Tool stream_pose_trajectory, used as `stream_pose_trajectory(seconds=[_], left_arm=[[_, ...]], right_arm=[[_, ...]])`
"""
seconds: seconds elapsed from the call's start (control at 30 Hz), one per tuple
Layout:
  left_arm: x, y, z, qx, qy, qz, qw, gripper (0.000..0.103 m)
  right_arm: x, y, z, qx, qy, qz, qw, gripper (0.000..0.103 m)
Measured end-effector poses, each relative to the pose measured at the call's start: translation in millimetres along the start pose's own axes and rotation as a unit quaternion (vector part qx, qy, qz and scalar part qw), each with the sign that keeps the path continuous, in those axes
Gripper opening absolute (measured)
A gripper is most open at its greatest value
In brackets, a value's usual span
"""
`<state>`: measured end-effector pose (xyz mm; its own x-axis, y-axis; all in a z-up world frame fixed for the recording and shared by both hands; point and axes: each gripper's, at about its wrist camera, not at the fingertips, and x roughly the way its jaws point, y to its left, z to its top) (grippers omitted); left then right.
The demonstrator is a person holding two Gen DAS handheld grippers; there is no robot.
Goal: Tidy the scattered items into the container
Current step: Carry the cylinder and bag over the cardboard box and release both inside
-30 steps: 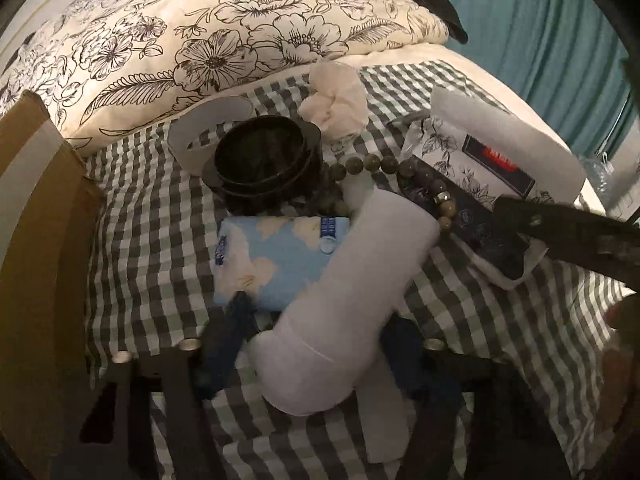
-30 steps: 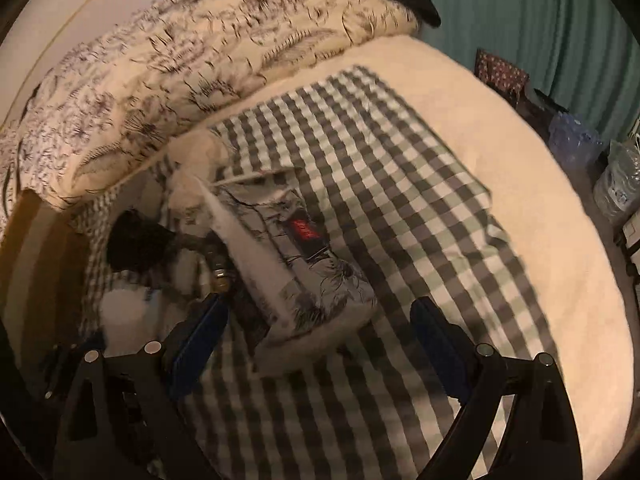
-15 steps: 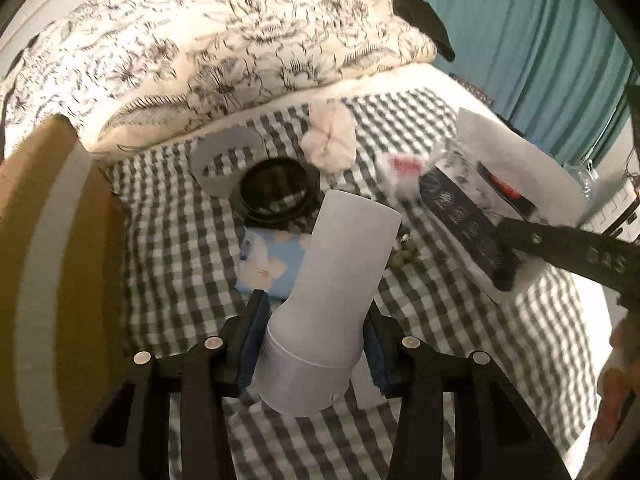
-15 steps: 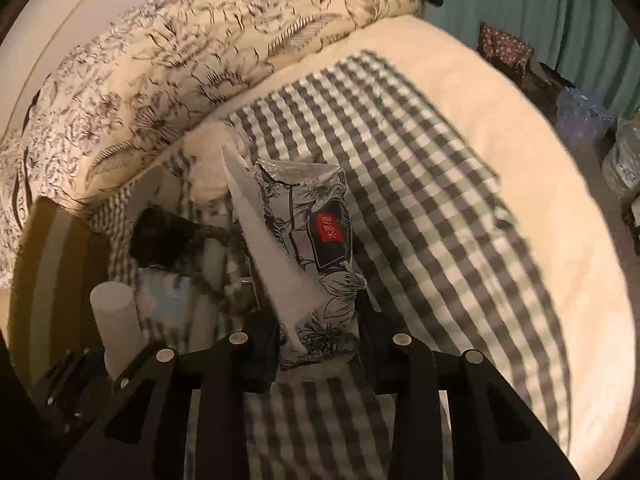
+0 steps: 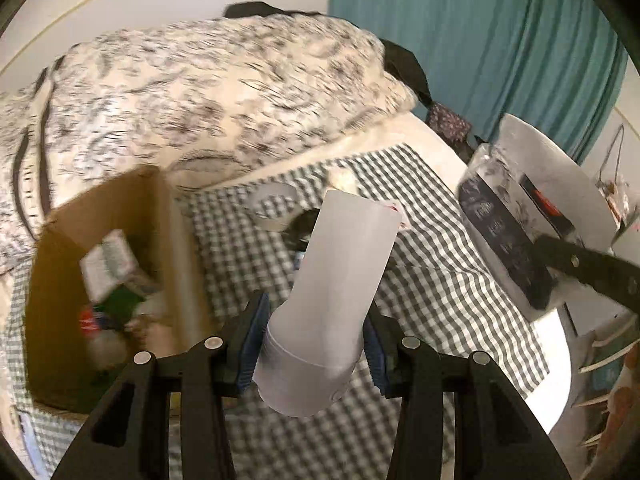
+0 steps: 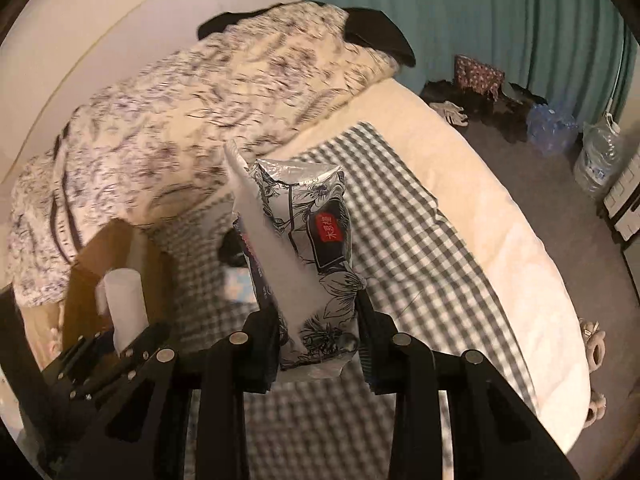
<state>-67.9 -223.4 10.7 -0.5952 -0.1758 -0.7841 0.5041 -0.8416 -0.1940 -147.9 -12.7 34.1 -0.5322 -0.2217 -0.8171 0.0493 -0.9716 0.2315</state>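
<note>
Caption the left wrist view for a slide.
Left gripper carries a white bottle beside the open cardboard box on the checked cloth.

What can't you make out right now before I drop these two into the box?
- Cardboard box contents, left wrist view: motion blur; only a white packet reads.
- Items on the checked cloth, left wrist view: mostly behind the white bottle in the left gripper.
- Box interior, right wrist view: hidden by its wall and the bottle.
- Far side of tissue pack in the right gripper: unseen.

Both wrist views high over checked cloth, sharing cardboard box
</note>
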Motion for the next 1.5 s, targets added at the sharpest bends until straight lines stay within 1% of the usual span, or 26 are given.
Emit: stream_pose_trajectory(seconds=[0.1, 0.2, 0.3, 0.47, 0.53, 0.6, 0.67, 0.83, 1.07, 1.13, 1.17, 1.2, 1.27, 1.3, 1.33, 1.37, 1.5], left_arm=[[-33.8, 29.5, 1.5, -0.007, -0.019, 0.022, 0.9996, 0.046], [-63.8, 60.0, -2.1, -0.016, -0.039, 0.042, 0.9982, 0.046], [-81.8, 88.1, -7.8, -0.039, -0.048, 0.063, 0.9961, 0.046], [-98.5, 132.8, -18.9, -0.083, -0.056, 0.084, 0.9914, 0.046], [-101.0, 147.7, -22.1, -0.095, -0.055, 0.09, 0.9899, 0.046], [-104.1, 164.2, -27.4, -0.107, -0.051, 0.095, 0.9883, 0.046], [-105.7, 173.1, -32.1, -0.115, -0.048, 0.103, 0.9869, 0.046], [-94.5, 195.4, -41.0, -0.136, -0.035, 0.107, 0.9843, 0.046], [-63.9, 213.5, -43.5, -0.14, -0.009, 0.097, 0.9854, 0.047], [-55.6, 218.4, -42.0, -0.14, -0.003, 0.097, 0.9855, 0.055], [-50.2, 222.5, -40.3, -0.139, 0.002, 0.095, 0.9858, 0.071], [-47.5, 225.3, -39.2, -0.139, 0.004, 0.096, 0.9856, 0.084], [-42.6, 231.7, -37.4, -0.139, 0.002, 0.105, 0.9847, 0.09], [-39.7, 234.2, -36.8, -0.141, 0.005, 0.106, 0.9843, 0.091], [-35.9, 237.3, -36.2, -0.139, 0.012, 0.105, 0.9846, 0.091], [-31.7, 239.9, -36.0, -0.135, 0.02, 0.105, 0.985, 0.091], [-23.8, 247.7, -39.1, -0.124, 0.038, 0.101, 0.9864, 0.091]], right_arm=[[-23.0, 31.7, -4.2, -0.01, -0.007, 0.019, 1.0, 0.032], [-37.2, 62.5, -3.8, -0.024, -0.006, 0.048, 0.999, 0.032], [-44.7, 100.7, 1.5, -0.058, -0.009, 0.06, 0.996, 0.032], [-54.6, 166.6, 7.5, -0.1, -0.012, 0.101, 0.99, 0.032], [-54.6, 189.8, 4.8, -0.122, -0.01, 0.104, 0.987, 0.032], [-52.0, 216.4, -0.1, -0.142, -0.004, 0.117, 0.983, 0.032], [-48.4, 236.1, -6.3, -0.157, 0.002, 0.126, 0.979, 0.032], [-24.9, 263.6, -13.8, -0.177, 0.029, 0.137, 0.974, 0.032], [19.5, 294.1, -20.0, -0.193, 0.066, 0.136, 0.969, 0.032], [29.3, 298.8, -18.9, -0.191, 0.072, 0.134, 0.97, 0.035], [34.8, 301.3, -17.7, -0.186, 0.078, 0.133, 0.97, 0.036], [38.7, 304.3, -16.0, -0.18, 0.083, 0.133, 0.971, 0.037], [47.8, 308.7, -12.0, -0.166, 0.091, 0.134, 0.973, 0.045], [53.1, 312.0, -8.1, -0.159, 0.092, 0.129, 0.974, 0.058], [56.0, 314.0, -5.9, -0.153, 0.09, 0.126, 0.976, 0.067], [57.9, 315.2, -4.1, -0.146, 0.085, 0.124, 0.978, 0.069], [64.8, 315.4, -0.7, -0.123, 0.081, 0.115, 0.982, 0.069]])
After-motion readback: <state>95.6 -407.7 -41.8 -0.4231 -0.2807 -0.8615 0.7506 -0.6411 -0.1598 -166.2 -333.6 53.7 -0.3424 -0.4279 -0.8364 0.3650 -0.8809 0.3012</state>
